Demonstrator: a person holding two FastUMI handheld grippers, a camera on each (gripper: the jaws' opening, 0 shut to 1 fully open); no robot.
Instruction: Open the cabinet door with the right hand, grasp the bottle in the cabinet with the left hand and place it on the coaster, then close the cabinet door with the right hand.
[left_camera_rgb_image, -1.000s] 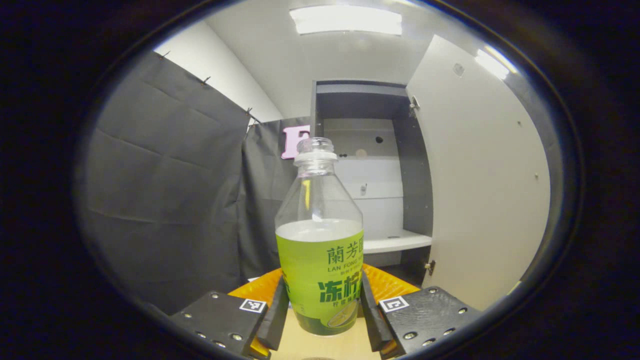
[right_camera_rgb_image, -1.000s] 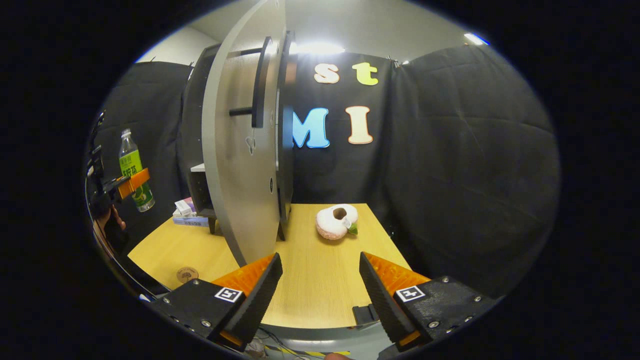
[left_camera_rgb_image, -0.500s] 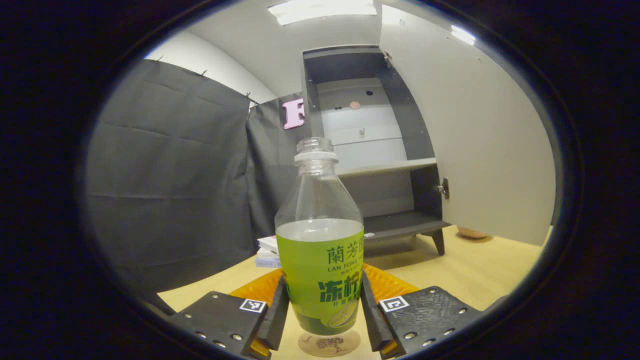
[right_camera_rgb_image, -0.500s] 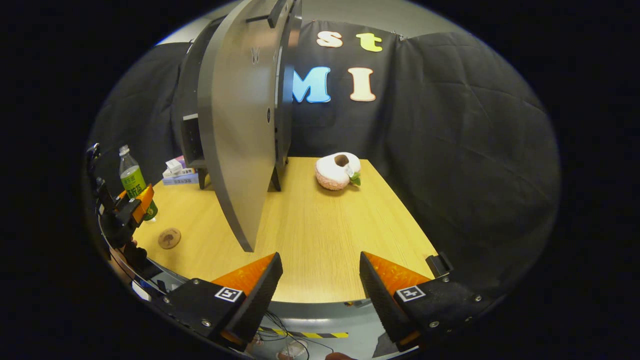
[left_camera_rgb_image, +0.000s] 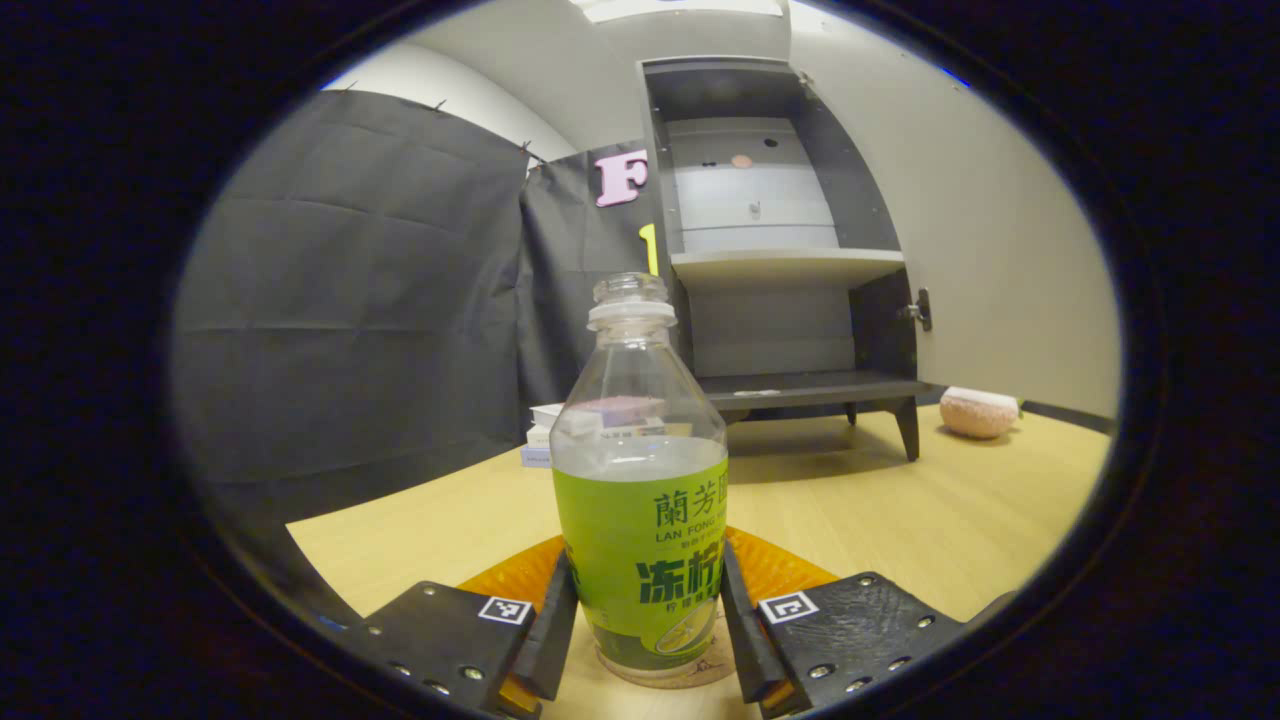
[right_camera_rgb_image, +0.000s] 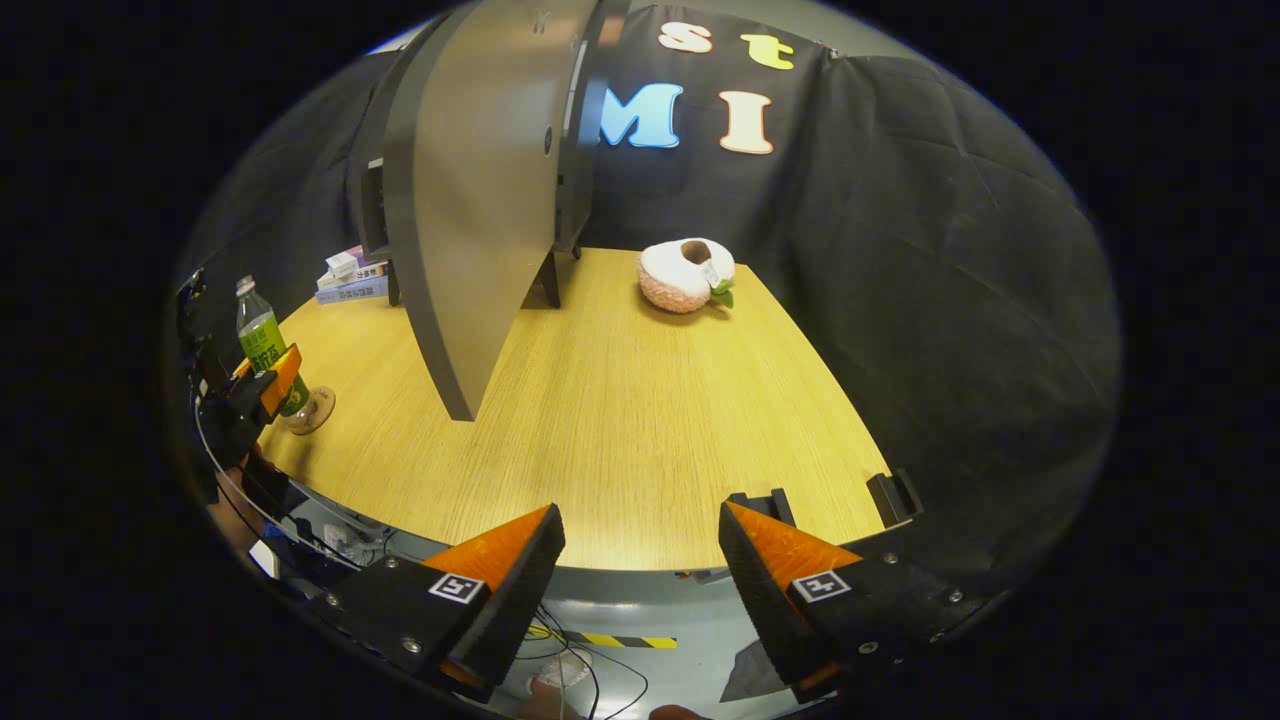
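Bottle (left_camera_rgb_image: 640, 500) upright, clamped between left gripper (left_camera_rgb_image: 640, 625) fingers, base apparently on coaster (right_camera_rgb_image: 312, 410). Right gripper (right_camera_rgb_image: 640, 570) level off table edge, fingers apart, empty.

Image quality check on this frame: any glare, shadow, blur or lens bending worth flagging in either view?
Left gripper view: sharp; the clear plastic bottle with green label is crisp, the ceiling light is blown out at the top edge, and the dark open cabinet casts a soft shadow on the wooden table. Right gripper view: fisheye bows the grey cabinet door and the table's near edge; no motion blur.
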